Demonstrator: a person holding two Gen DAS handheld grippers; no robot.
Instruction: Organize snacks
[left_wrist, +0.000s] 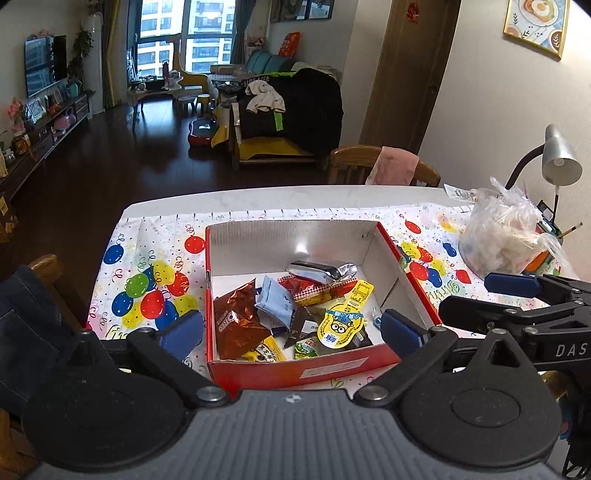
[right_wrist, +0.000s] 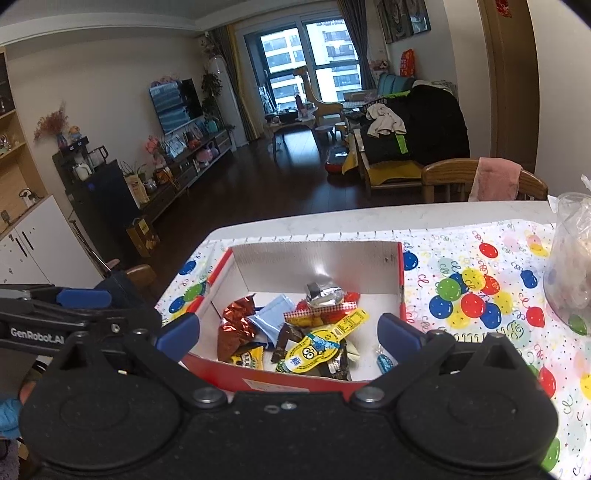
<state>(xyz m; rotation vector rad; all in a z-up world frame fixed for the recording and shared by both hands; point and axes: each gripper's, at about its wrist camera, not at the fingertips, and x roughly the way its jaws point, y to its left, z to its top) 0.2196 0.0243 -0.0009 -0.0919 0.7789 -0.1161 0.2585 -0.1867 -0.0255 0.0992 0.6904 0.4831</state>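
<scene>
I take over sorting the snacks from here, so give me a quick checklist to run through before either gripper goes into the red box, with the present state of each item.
1. Left gripper open and empty: ok, its blue pads stand wide apart with nothing between them.
2. Right gripper open and empty: ok, the same.
3. Red cardboard box open on top: ok, no lid.
4. Snacks within the box: ok; shiny silver foil packet lies on top at the back, yellow cartoon-face pouch near the front.
5. Copper-brown foil bag free to lift: cannot tell, neighbours overlap it.
6. Clear plastic bag away from the box: ok, on the balloon-print tablecloth.
</scene>
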